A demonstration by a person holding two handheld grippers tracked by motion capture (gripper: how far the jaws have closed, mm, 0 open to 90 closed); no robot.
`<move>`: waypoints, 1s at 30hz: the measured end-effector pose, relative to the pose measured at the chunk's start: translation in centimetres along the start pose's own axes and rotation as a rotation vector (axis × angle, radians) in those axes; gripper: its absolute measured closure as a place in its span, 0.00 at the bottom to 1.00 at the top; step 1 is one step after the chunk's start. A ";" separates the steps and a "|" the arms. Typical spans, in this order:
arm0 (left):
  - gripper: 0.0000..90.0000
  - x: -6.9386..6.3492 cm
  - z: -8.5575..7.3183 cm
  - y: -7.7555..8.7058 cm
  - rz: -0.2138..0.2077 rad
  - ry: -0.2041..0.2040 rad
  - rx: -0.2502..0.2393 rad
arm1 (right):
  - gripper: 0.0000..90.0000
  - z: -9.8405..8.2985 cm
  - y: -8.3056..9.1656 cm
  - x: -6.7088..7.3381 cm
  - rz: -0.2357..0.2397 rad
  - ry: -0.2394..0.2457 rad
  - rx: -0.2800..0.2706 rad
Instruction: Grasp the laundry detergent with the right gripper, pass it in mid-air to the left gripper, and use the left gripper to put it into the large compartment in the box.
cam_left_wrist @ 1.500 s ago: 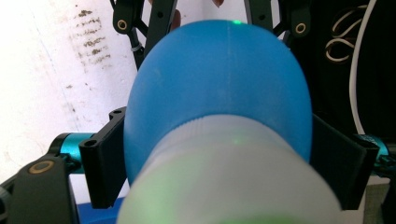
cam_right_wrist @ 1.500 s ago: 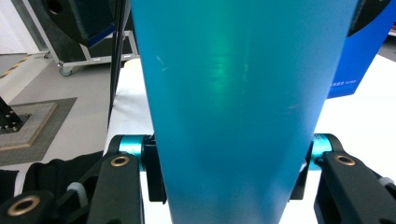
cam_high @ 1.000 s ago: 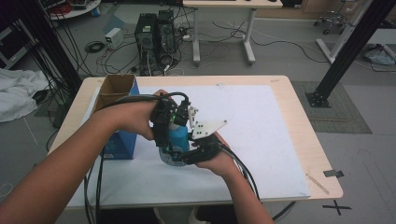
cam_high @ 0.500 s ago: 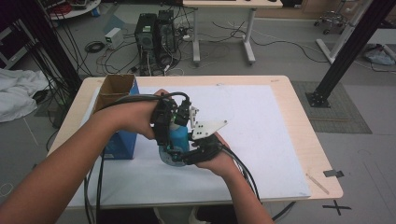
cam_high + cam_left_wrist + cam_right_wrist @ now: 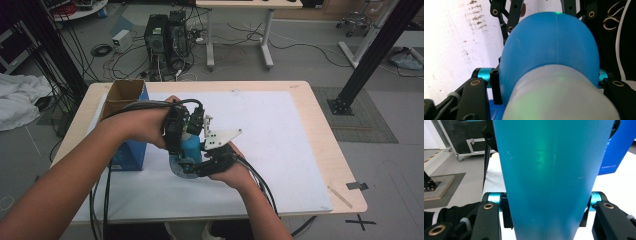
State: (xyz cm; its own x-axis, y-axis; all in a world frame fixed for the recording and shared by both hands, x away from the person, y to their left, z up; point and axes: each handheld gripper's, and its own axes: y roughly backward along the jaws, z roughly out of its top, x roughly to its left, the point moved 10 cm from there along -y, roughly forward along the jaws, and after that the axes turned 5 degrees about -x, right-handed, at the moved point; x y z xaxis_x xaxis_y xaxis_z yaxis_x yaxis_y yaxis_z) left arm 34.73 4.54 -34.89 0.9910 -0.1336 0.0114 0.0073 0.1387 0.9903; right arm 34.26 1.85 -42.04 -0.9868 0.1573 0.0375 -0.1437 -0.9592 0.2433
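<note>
A blue bottle with a pale grey cap is held up over the white mat between both hands. My left gripper comes at it from the top end. Its jaws have just been closing and now press on the bottle at the cap end, one on each side. My right gripper is shut across the bottle's teal-blue body, its jaws tight against both flanks. The bottle's lower end is hidden by the grippers in the high view.
A blue carton with an open cardboard top stands at the table's left, close to my left forearm. A white mat covers most of the wooden table. A thin stick lies near the front right corner.
</note>
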 end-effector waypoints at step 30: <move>0.44 0.2 0.3 0.6 0.007 0.035 0.011 | 0.34 0.5 0.7 -0.2 -0.024 -0.050 -0.012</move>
State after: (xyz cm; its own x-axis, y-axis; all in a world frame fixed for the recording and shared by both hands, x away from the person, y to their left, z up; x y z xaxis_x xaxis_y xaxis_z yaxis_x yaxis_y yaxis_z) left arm 34.85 4.35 -34.21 0.9950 -0.0984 0.0140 -0.0013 0.1288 0.9917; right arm 34.35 1.25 -41.43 -0.9781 0.1918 0.0803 -0.1687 -0.9577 0.2333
